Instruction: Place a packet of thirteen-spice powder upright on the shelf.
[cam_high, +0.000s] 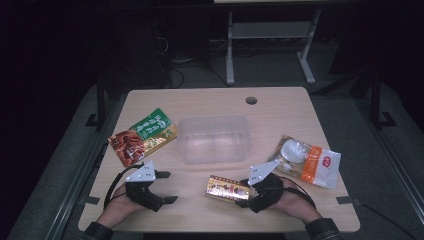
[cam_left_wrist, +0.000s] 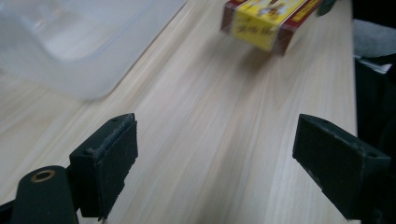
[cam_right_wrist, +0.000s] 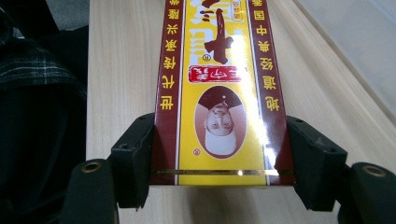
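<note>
Clamping the yellow box (cam_high: 227, 189) in the right claw (cam_high: 244, 192) at lower centre of the frame; holding the left claw (cam_high: 167, 187) apart over the surface (cam_high: 210, 102).

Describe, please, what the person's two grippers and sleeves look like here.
Both the left gripper and the right gripper are black, each topped by a grey three-cornered plate and trailing a black cable. The jaws are blocky black pads. The sleeves look dark plaid.

A light wooden table (cam_high: 280, 107) with a round cable hole (cam_high: 251, 100) near its far edge stands on grey floor (cam_high: 60, 165) in a dim room, with the white metal legs of a second desk (cam_high: 230, 50) and tangled cables (cam_high: 175, 75) behind it.
</note>
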